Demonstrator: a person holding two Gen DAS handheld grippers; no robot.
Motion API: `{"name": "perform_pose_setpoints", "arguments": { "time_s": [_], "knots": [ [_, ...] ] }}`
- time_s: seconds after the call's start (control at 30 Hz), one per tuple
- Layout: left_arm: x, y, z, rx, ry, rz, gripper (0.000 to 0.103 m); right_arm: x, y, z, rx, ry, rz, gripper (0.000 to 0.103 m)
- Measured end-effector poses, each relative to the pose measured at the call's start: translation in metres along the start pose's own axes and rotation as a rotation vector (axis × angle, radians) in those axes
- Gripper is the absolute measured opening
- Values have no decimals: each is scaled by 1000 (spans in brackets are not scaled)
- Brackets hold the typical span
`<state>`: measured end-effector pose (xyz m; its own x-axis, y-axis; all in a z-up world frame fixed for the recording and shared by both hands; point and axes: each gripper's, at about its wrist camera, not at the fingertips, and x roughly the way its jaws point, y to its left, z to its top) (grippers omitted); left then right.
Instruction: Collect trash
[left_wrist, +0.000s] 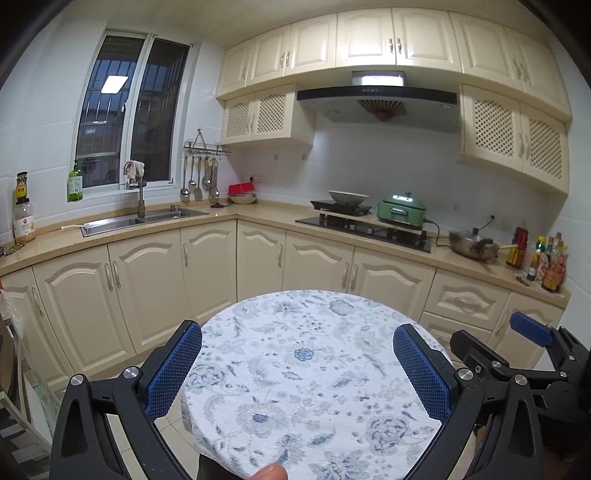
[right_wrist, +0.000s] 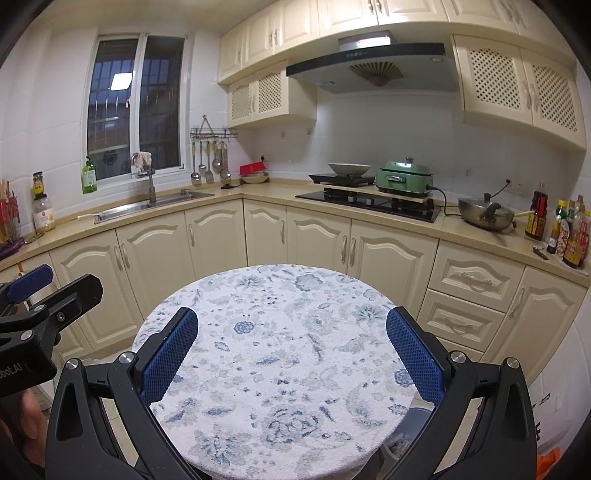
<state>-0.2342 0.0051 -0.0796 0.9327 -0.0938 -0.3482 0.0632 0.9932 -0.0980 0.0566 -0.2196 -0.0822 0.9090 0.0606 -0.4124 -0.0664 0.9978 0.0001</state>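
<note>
Left wrist view: the left gripper (left_wrist: 297, 363) hangs wide open and empty above the round table (left_wrist: 306, 424), with the right gripper (right_wrist: 291, 350) just beside it, equally spread and holding nothing. No trash shows on the cloth (perhaps it lies out of view). A bin-like container (right_wrist: 413, 432) peeks beneath the table's right edge. Best to scan counter (right_wrist: 258, 190) and floor before reaching.

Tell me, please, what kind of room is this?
A home kitchen, most likely: a steel sink under the window, a black cooktop below a range hood, and cream cabinets along the walls.
</note>
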Motion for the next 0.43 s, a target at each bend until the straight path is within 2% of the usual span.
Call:
{"name": "perform_pose_setpoints", "arguments": {
  "time_s": [0.43],
  "knots": [
    [-3, -20, -15, -9, -20, 5, 102, 1, -1, -2, 1, 2, 5, 103]
  ]
}}
